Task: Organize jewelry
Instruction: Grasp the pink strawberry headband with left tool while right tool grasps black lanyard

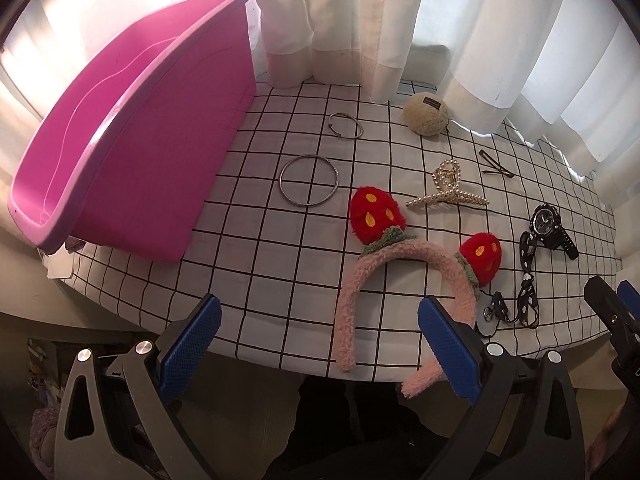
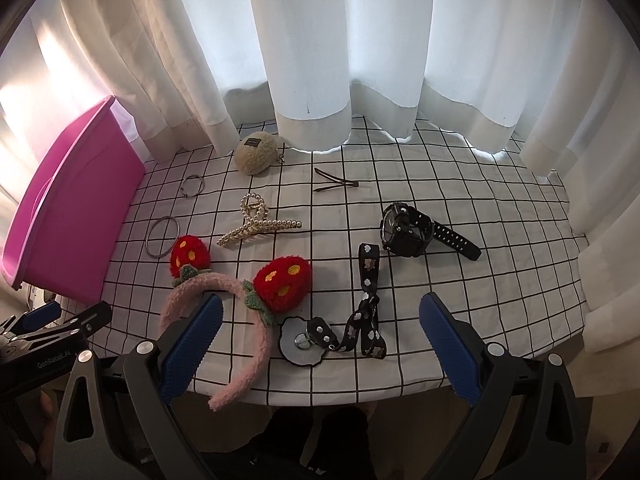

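At 5 o'clock in the left wrist view, the fuzzy headband [image 1: 400, 272] has one leg partly hidden behind the left gripper's [image 1: 320, 344] blue finger pad [image 1: 448, 352].

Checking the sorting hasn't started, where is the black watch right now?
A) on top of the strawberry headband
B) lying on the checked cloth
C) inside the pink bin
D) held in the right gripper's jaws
B: the black watch lies on the checked cloth, away from the pink bin.
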A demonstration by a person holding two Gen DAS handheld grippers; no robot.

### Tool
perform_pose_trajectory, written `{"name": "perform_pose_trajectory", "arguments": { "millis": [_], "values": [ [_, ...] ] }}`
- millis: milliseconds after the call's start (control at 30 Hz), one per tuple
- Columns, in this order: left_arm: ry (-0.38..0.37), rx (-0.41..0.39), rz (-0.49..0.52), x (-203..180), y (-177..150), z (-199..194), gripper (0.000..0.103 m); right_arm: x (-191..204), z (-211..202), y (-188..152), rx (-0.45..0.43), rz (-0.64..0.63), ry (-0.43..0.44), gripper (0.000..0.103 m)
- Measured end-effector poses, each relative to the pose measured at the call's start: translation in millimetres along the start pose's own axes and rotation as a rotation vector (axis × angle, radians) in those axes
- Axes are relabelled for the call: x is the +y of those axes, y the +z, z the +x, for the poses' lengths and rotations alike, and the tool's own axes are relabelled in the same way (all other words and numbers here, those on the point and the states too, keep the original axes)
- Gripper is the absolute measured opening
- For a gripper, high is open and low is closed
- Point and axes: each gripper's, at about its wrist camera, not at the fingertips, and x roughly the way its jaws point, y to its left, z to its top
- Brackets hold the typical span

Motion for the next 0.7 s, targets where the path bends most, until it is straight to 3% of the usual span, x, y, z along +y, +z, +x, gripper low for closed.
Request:
{"name": "perform_pose_trajectory", "arguments": {
  "millis": [167,300,500,700],
  "values": [
    [-0.057,0.028,0.019,-5,-9,33,0.097,-25,23,-8,0.036,0.053,0.026,0.094],
    [-0.071,0.040,0.011,-12,-12,60,0.097,-48,36,-11,0.030,0.059,-0.002,0.094],
    [-0.057,0.025,0.006,-16,-10,91,0.097,-82,65,-14,0.054,0.081,-0.031,0.094],
    [-0.047,0.033,-0.005,-13,-11,114,0.097,-90,98,-6,0.088,0.075,-0.019,0.094]
  ]
}}
